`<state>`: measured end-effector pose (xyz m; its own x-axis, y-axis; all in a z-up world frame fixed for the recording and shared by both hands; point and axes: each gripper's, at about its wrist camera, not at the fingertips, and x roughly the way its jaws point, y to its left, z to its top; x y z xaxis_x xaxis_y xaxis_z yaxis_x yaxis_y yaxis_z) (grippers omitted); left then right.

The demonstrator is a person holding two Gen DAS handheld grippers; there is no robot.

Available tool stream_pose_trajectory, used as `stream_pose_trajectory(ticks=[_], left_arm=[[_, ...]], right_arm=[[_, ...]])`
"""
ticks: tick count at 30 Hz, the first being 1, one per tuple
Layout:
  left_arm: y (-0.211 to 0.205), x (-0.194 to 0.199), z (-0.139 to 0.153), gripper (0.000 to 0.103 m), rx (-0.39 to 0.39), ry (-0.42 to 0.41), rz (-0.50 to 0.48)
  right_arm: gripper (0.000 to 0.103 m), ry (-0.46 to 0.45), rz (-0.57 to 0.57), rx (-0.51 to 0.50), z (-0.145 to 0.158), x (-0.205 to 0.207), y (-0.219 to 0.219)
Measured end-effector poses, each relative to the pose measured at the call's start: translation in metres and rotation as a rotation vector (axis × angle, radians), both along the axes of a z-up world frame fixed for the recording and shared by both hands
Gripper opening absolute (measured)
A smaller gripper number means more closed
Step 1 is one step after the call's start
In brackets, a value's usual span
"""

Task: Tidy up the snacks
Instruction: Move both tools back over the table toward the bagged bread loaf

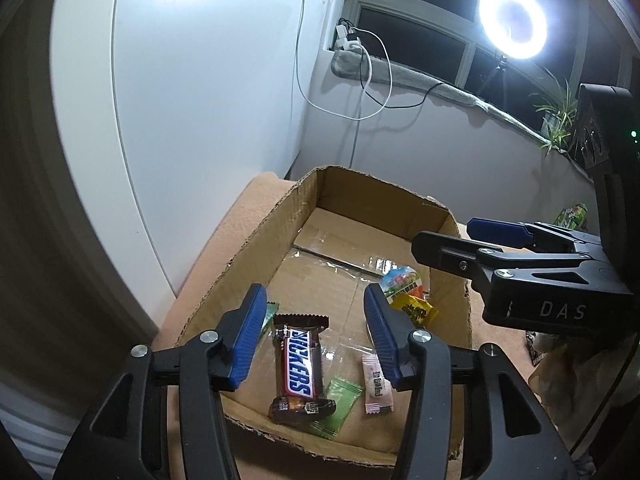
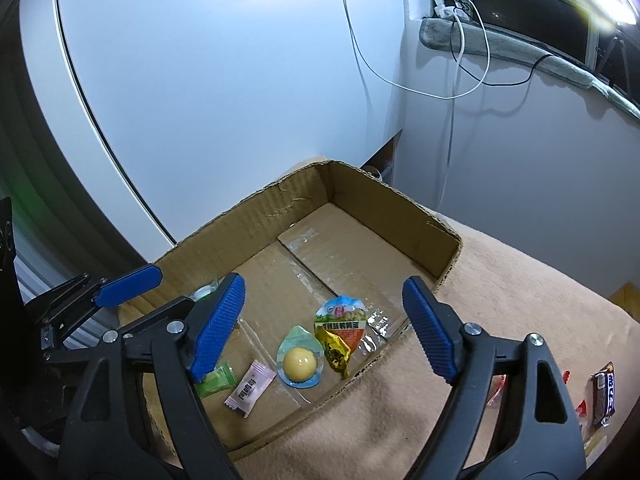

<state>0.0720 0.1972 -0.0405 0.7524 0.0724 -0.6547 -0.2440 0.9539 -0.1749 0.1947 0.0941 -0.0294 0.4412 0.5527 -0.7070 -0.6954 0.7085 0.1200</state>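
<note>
A shallow cardboard box (image 1: 248, 256) (image 2: 416, 216) lies on a tan blanket. In it lie a Snickers bar (image 1: 298, 360), a dark candy (image 1: 302, 407), a green packet (image 1: 338, 404) (image 2: 214, 380), a pink sachet (image 1: 377, 384) (image 2: 250, 388), a yellow wrapper (image 1: 418, 309) (image 2: 336, 350), an orange-and-green egg pack (image 1: 402, 280) (image 2: 343, 318) and a clear egg pack (image 2: 299, 358). My left gripper (image 1: 316, 336) is open and empty above the Snickers bar. My right gripper (image 2: 324, 328) is open and empty above the box's near right part; it also shows in the left wrist view (image 1: 452, 236).
More snacks lie on the blanket (image 2: 500, 308) at the right: a brown bar (image 2: 603, 398) and red-and-white wrappers (image 2: 496, 390). A white cabinet (image 1: 200, 100) stands behind the box. Cables (image 1: 372, 80) hang from the sill, with a ring light (image 1: 513, 20) and a plant (image 1: 558, 120).
</note>
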Motion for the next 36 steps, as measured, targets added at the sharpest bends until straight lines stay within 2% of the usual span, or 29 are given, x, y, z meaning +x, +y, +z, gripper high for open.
stream_pose_trajectory(ticks=[9, 18, 26, 36], left_arm=[[-0.006, -0.006, 0.008, 0.050, 0.002, -0.014, -0.007], [-0.022, -0.014, 0.020, 0.050, 0.000, -0.043, -0.026], [-0.046, -0.018, 0.030, 0.050, -0.010, -0.067, -0.075], [-0.088, -0.019, 0.032, 0.050, -0.034, -0.076, -0.157]], right_arm=[[0.084, -0.007, -0.008, 0.023, 0.011, -0.008, -0.016], [0.084, -0.029, -0.034, 0.052, 0.030, -0.024, -0.057], [0.084, -0.032, -0.107, 0.090, 0.041, -0.033, -0.121], [0.084, -0.007, -0.237, 0.093, 0.032, -0.037, -0.216]])
